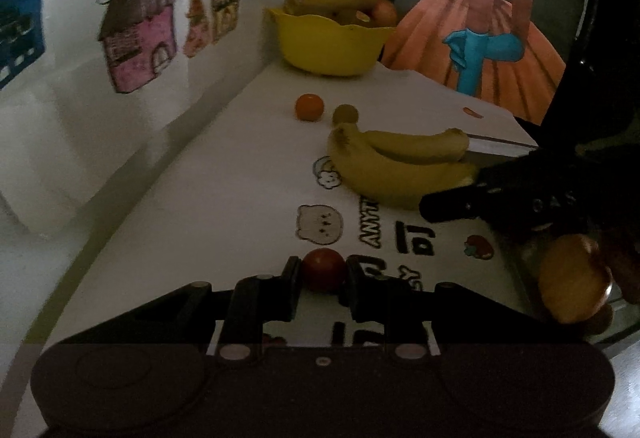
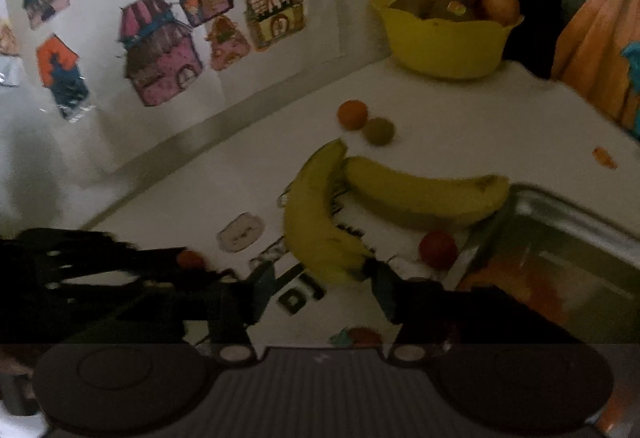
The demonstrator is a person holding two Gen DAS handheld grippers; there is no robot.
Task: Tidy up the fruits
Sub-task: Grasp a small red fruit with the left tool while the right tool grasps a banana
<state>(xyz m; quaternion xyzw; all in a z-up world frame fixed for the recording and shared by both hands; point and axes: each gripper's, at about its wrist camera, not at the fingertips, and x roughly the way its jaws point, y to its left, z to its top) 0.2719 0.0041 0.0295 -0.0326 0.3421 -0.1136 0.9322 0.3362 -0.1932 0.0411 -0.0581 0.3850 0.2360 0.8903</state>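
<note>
Gripping a small red fruit (image 1: pixel 323 269), the left gripper (image 1: pixel 323 274) has its two fingers closed against the fruit's sides, low over the white table (image 1: pixel 224 198). In this left wrist view, two bananas (image 1: pixel 400 166) lie ahead on the table, joined at the stem end. Beyond them sit an orange ball (image 1: pixel 309 107) and a dull green ball (image 1: pixel 345 114), just beside each other. At the far end stands a yellow bowl (image 1: pixel 328 42) holding bananas and a round reddish fruit. The right gripper (image 1: pixel 500 194) reaches in from the right, its tip at the bananas' ends. A yellow-orange fruit (image 1: pixel 572 278) shows at the right edge, over a metal tray (image 1: pixel 516 270).

In the right wrist view, the right gripper (image 2: pixel 316 294) stands wide open, its fingers either side of the near banana's tip. The bananas (image 2: pixel 360 198) spread in a V on the table (image 2: pixel 460 118). A red fruit (image 2: pixel 438 249) lies just beside the tray (image 2: pixel 580 214), which holds something orange, too blurred to name. The orange ball (image 2: pixel 352 114) and green ball (image 2: pixel 378 131) sit farther back, and the bowl (image 2: pixel 444 46) stands in the far corner. The left gripper (image 2: pixel 192 266) appears at the left, a spot of red at its tip.
</note>
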